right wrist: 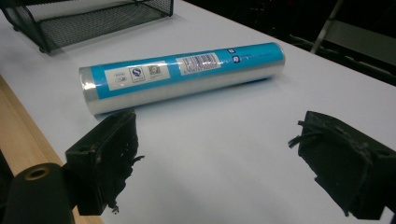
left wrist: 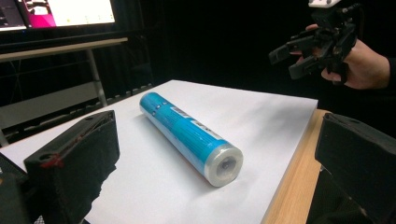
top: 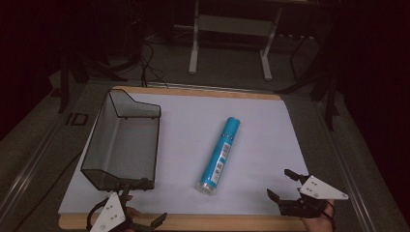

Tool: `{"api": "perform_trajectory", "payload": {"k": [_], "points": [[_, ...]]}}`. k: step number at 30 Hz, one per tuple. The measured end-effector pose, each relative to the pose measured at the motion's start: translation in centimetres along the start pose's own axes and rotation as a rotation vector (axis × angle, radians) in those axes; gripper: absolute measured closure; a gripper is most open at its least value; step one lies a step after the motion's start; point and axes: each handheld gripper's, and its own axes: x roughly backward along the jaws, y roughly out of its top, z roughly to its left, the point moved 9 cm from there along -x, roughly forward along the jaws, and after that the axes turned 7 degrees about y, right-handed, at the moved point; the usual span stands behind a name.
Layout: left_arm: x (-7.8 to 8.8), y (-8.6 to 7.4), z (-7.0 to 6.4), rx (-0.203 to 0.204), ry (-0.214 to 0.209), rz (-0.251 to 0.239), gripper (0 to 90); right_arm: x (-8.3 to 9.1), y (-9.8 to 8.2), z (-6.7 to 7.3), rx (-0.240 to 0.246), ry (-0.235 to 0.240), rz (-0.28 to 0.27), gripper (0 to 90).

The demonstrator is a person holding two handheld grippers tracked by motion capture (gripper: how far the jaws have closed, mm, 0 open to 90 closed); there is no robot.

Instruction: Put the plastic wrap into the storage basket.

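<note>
While both grippers gape, blue labelled roll (top: 218, 154) lies flat

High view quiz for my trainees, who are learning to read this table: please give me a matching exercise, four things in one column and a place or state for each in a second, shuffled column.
Things:
1. mesh tray
2. blue roll
3. left gripper
4. right gripper

Places or states:
A. lying on its side mid-sheet
B. open, at the near right corner of the sheet
C. empty, on the left part of the sheet
D. open, at the near edge beside the tray's near end

Pairs: 1-C, 2-A, 3-D, 4-B
</note>
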Motion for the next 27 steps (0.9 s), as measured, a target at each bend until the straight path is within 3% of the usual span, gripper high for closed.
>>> {"api": "perform_trajectory", "payload": {"k": [6,11,14,22,27], "points": [[-0.1,0.0,0.0,0.002,0.003,0.003,0.6,0.1,-0.1,-0.1,-0.003,0.007,-0.006,11.0],[0.0,-0.1,0.2,0.012,0.006,0.004,0.6,-0.1,0.2,0.4,0.062,0.008,0.002,11.1],[0.0,0.0,0.2,0.008,0.005,0.001,0.6,-0.4,0.3,0.7,0.071,0.013,0.022,11.1],[0.1,0.0,0.1,0.005,0.004,0.001,0.6,-1.3,0.7,1.4,0.056,0.017,0.054,11.0],[0.1,0.0,0.1,0.006,0.004,-0.002,0.6,-2.0,1.0,1.7,0.053,0.034,0.107,11.0]]}}
